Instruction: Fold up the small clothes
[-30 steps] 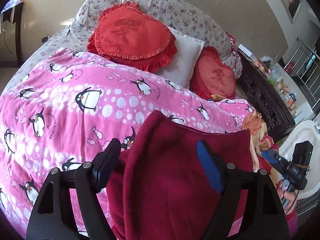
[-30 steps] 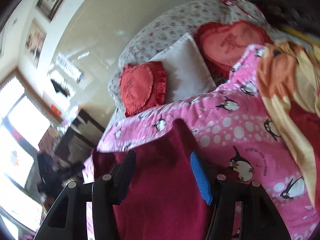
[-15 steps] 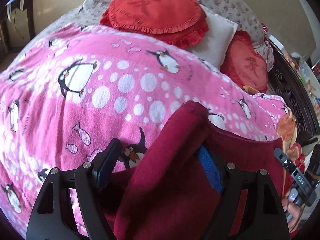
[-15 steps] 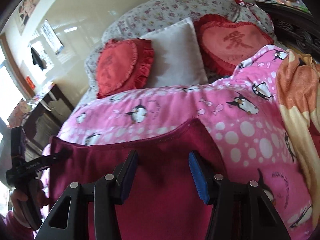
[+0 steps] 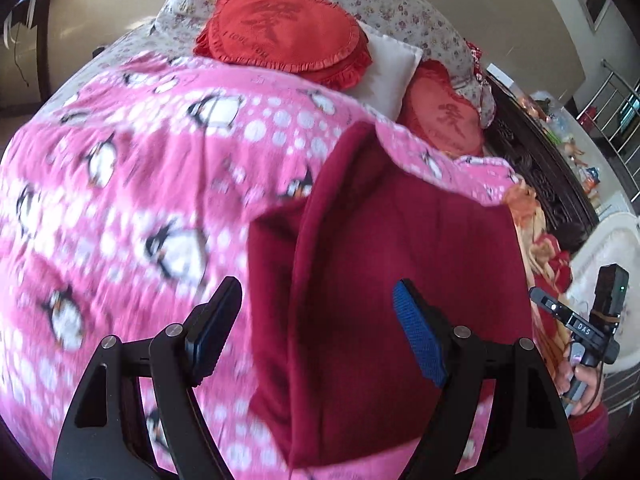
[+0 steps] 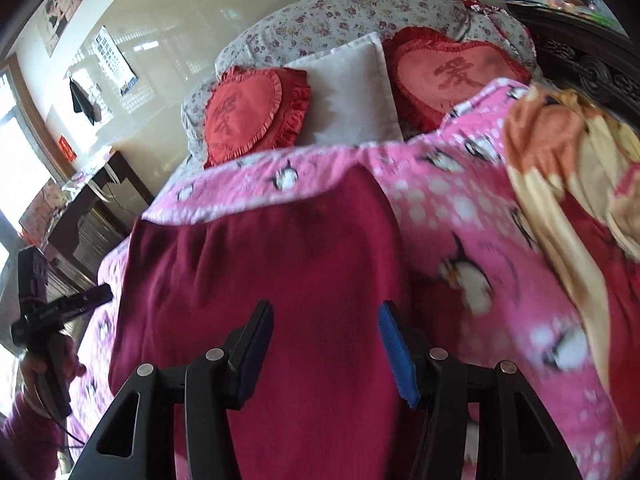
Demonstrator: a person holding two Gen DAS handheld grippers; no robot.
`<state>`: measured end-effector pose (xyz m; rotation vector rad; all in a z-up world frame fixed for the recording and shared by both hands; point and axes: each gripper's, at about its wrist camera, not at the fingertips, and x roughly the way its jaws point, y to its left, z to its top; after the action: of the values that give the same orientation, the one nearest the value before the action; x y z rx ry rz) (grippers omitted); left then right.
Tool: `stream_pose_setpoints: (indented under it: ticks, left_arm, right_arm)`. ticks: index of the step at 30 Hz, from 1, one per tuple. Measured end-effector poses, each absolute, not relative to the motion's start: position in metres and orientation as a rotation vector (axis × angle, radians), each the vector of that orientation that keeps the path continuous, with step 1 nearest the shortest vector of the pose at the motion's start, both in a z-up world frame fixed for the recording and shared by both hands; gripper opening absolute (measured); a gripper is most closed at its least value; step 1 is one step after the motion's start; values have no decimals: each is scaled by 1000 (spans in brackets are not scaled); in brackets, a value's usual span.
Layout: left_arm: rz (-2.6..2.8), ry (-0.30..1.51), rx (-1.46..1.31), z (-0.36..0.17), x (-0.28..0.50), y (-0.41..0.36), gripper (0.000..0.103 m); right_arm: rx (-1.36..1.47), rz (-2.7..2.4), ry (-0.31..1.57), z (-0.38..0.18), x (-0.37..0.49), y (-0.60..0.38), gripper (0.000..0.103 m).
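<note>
Maroon garment [image 5: 400, 272], spread on the pink penguin blanket [image 5: 132, 184] that covers the bed, with one side panel already turned over so that a long lengthwise crease runs toward the pillows. Left claw [image 5: 316, 328] hangs above the near hem, jaws wide apart and gripping nothing; its left finger [image 5: 216, 320] stands over the blanket, its blue-padded right finger [image 5: 418, 340] over the cloth. Right claw [image 6: 326, 354], seen in the right wrist view over the same garment [image 6: 280, 280], is likewise released, both fingers above the fabric. Whether either claw touches the cloth cannot be told. Judged step: taking the near edge for the next fold. To do it well, each claw should pinch both layers near a corner of the hem, at matching spots, then lift together and carry the edge straight toward the far hem so the crease lies square; pinching the blanket beneath would drag it along. Beyond lie a red heart cushion [image 5: 280, 36], a white pillow [image 6: 348, 92] and an orange printed cloth [image 6: 568, 148]
</note>
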<state>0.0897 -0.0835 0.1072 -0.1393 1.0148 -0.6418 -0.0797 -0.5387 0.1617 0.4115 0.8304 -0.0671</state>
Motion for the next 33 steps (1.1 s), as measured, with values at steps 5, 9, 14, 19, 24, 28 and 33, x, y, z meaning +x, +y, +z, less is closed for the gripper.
stream_pose_setpoints:
  ticks: [5,9,14,19,24,28,33]
  left_arm:
    - [-656,1081,-93,80,45,-66,79]
    - [-602,1139,-13,46,27,-67,79]
    - [-571,1123,-16,43,18,-68,79]
    - [-564,1098,8,55,8,-68,79]
    - [-536,1031,-1,69,11,-63,79]
    - [-518,1014,11,71,14,-71,79]
    - [-523,1015,20,67,14,-80,79]
  right_arm:
    - [358,-91,883,147,-125,-521,52]
    - [353,-133,967,123,-136,-520,52]
    - [314,-177,984,118,-137,-522,52]
    - [321,-183,938,148,-147,-515,52]
    - [313,-50,882,168,-133,-486,52]
    - [263,31,905,165,-94,-447,52]
    - [206,100,917,158,-48,-407,52]
